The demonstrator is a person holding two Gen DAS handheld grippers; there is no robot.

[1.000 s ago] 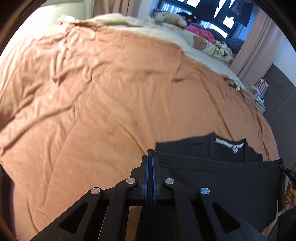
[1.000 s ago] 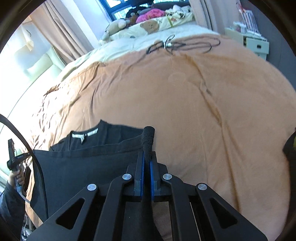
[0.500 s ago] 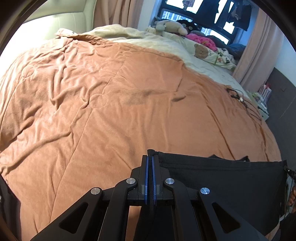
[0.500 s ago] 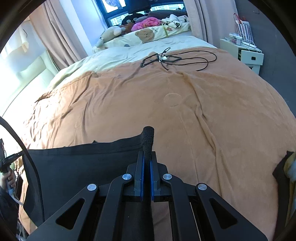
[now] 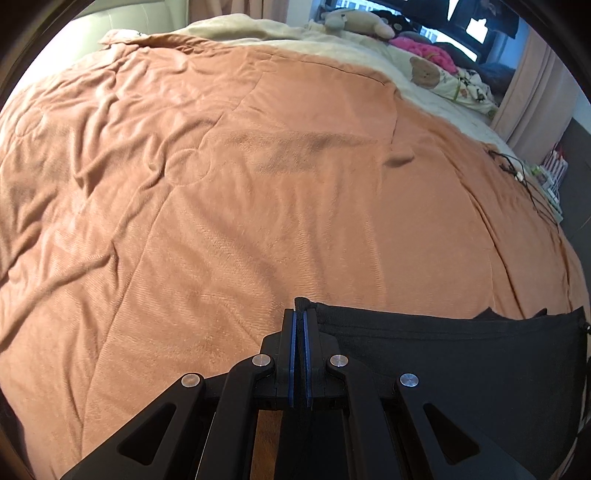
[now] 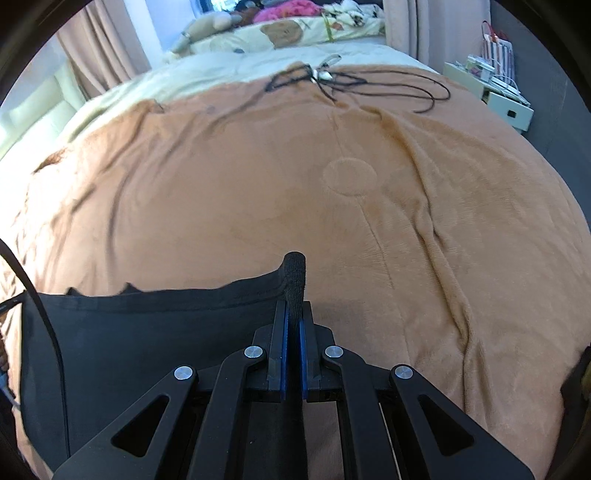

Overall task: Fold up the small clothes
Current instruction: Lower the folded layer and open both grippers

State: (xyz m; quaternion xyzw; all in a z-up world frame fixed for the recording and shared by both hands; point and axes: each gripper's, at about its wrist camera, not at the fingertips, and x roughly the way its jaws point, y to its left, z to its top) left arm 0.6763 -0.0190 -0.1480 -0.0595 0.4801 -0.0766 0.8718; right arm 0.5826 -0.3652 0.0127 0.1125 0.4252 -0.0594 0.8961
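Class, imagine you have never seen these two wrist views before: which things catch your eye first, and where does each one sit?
A black cotton garment stretches taut across the near foreground, one corner clamped in the left gripper, the other in the right gripper. Beneath it a rumpled orange-brown plush blanket fills nearly the whole bed. At the far end lie stuffed toys and a tangled black cable.

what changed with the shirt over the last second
The held edge of the black shirt was carried forward over the rest of it: the collar and label, visible a second ago, are now covered. Both tongs, left and right, stayed shut on the edge's two corners. The brown blanket and cable did not shift.
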